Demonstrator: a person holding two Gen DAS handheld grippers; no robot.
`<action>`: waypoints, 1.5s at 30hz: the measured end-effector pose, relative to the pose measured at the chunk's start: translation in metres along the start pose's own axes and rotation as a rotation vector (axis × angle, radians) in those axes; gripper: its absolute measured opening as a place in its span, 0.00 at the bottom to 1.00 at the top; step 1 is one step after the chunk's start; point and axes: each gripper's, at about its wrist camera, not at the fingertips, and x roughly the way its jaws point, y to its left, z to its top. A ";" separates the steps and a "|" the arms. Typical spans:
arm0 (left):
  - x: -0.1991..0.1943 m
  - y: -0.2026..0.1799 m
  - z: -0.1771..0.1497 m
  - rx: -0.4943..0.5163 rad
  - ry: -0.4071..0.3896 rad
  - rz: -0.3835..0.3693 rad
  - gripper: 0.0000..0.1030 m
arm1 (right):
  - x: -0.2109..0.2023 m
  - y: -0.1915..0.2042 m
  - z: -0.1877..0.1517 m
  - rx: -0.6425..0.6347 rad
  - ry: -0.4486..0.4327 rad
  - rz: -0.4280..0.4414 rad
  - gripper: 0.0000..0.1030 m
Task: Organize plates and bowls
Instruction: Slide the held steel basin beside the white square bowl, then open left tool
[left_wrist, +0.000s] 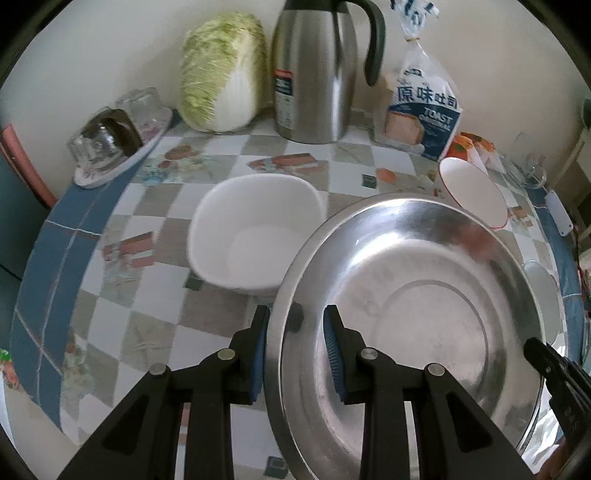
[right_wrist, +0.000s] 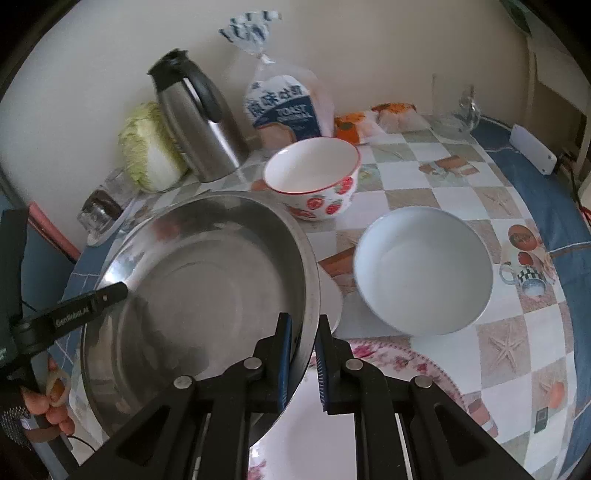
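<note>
- Steel basin (left_wrist: 417, 314): large, shallow, empty; held off the table by both grippers, one on each side of its rim.
- Left gripper (left_wrist: 295, 325): jaws narrowed onto the basin's rim, one pad outside the wall, one inside; gripping it.
- Right gripper (right_wrist: 303, 332): jaws nearly closed on the opposite rim, wall pinched between the blue pads.
- Square bowl (left_wrist: 255, 232): white, empty, upright; just ahead of the left gripper, beside the basin's rim.
- Strawberry bowl (right_wrist: 314, 181): red-rimmed, upright; ahead of the right gripper, past the basin's far edge.
- Round bowl (right_wrist: 424, 269): white, empty; ahead and to the right of the right gripper, apart from the strawberry bowl.
- Floral plate (right_wrist: 406, 365): below the right gripper, partly hidden by its fingers.
- Small white plate (right_wrist: 330, 295): edge showing from under the basin.
- Hand (right_wrist: 51, 402): on the left gripper's handle, at the right-wrist view's left edge.
- Far side of the checked tablecloth (left_wrist: 155, 321), by the wall: cabbage (left_wrist: 221, 74), flask (left_wrist: 314, 74), toast bag (left_wrist: 424, 110), upturned glasses (left_wrist: 107, 136) on a tray.
</note>
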 end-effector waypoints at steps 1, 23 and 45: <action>0.002 -0.001 0.000 0.002 0.003 -0.003 0.30 | 0.001 -0.002 0.001 0.008 0.003 -0.003 0.13; 0.031 -0.007 0.005 0.003 0.028 -0.041 0.30 | 0.030 -0.009 0.012 -0.001 0.027 -0.060 0.13; 0.036 -0.008 0.004 0.016 0.031 -0.044 0.30 | 0.035 -0.009 0.012 0.017 0.025 -0.065 0.13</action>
